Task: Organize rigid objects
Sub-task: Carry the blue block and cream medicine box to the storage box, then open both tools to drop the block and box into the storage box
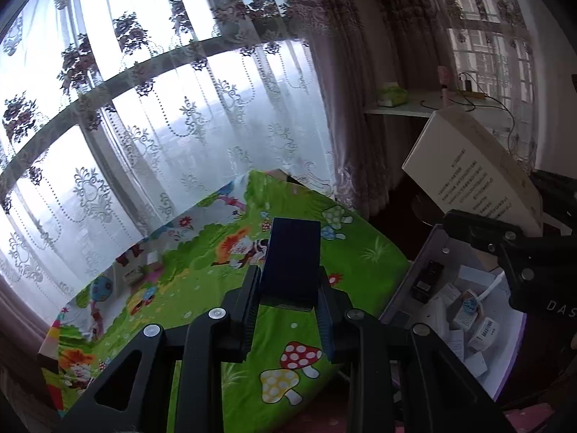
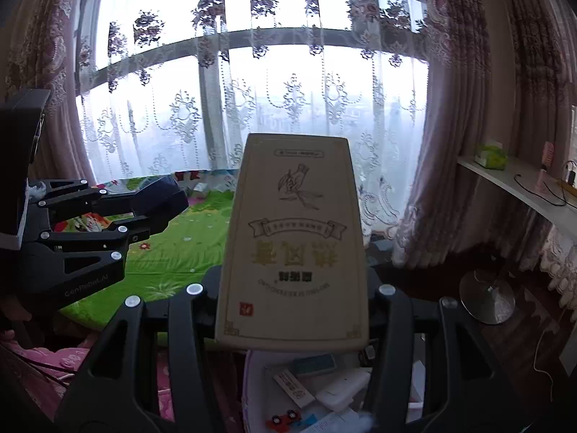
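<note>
A dark blue box (image 1: 290, 263) stands upright between the fingers of the left gripper (image 1: 288, 310), whose jaws pinch it by its two narrow sides, held in the air above a green play mat (image 1: 216, 288) printed with mushrooms and cartoon figures. In the right wrist view the same box (image 2: 160, 198) shows at the left, tilted in the left gripper (image 2: 144, 213) above the near left part of the mat (image 2: 180, 245). The right gripper (image 2: 292, 310) is clamped on a cream flat box (image 2: 292, 245) with gold ornament, a bird drawing and printed characters that read upside down; the box rises steeply from the jaws and hides the fingertips. From the left wrist view that cream box (image 1: 472, 173) hangs at the right, its printed back side facing the camera, with the right gripper (image 1: 479, 231) gripping its lower edge. Under both grippers, just off the mat's right edge, lies a pale tray (image 1: 414, 288) holding small cartons, a dark little box and white packets (image 1: 479, 332). Beyond the mat's far edge hangs a lace curtain (image 1: 180, 108) over a bright window; a white shelf (image 2: 523, 187) with a green packet (image 2: 490, 155) runs along the right wall, and a round metal base (image 2: 487, 299) stands on the dark floor.
</note>
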Demonstrator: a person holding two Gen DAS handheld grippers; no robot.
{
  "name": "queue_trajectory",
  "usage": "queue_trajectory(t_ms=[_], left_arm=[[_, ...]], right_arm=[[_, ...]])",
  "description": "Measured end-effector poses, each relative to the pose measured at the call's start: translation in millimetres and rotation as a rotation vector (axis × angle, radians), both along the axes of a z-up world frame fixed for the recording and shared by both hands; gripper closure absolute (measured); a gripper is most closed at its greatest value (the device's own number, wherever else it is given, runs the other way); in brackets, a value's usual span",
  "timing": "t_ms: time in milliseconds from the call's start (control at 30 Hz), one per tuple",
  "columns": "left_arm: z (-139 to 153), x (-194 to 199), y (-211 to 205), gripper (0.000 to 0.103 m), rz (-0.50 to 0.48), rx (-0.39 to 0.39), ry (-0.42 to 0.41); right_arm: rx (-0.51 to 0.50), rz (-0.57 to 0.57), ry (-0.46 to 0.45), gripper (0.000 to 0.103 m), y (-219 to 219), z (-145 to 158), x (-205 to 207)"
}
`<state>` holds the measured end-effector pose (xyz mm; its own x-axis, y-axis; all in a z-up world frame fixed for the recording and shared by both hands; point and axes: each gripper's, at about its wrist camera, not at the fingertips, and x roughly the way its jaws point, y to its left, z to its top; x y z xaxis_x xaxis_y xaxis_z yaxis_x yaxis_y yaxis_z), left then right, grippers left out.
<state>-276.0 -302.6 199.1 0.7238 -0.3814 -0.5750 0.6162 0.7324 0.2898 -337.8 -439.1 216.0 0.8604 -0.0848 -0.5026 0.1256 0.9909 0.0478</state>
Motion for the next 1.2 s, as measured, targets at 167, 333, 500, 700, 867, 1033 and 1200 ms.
queue_trajectory(t_ms=[167,333,500,700,867,1033,1200], left_arm=[[-17.6,-7.9,-34.7,0.073,-0.091,0.040,0.053],[-43.1,-2.7,-58.2,0.073,-0.145,0.075,0.142],[-66.6,5.6,-77.6,0.073,-0.177,0.105,0.218],[-88.6,6.8,-95.0,0.073,-0.215,0.138,0.265],[-99.9,7.3,-104.6,0.073,-0.238,0.156,0.297],[-111.3,2.1,-113.3,0.073,-0.267,0.184,0.321],[-121.0,-1.8,-117.7,0.073,-0.291,0.205,0.343]], right_arm=[[-0.004,-0.087,0.080,0.047,-28.2,-15.6,-12.9],[0.009,-0.157,0.171,0.047,-51.4,-38.1,-17.9],[0.035,-0.201,0.238,0.047,-69.8,-57.5,-19.4],[0.060,-0.234,0.296,0.047,-83.4,-73.9,-19.4],[0.080,-0.253,0.339,0.047,-90.9,-89.6,-21.4],[0.099,-0.279,0.383,0.047,-98.5,-102.5,-25.2],[0.121,-0.297,0.414,0.047,-103.6,-110.4,-26.2]])
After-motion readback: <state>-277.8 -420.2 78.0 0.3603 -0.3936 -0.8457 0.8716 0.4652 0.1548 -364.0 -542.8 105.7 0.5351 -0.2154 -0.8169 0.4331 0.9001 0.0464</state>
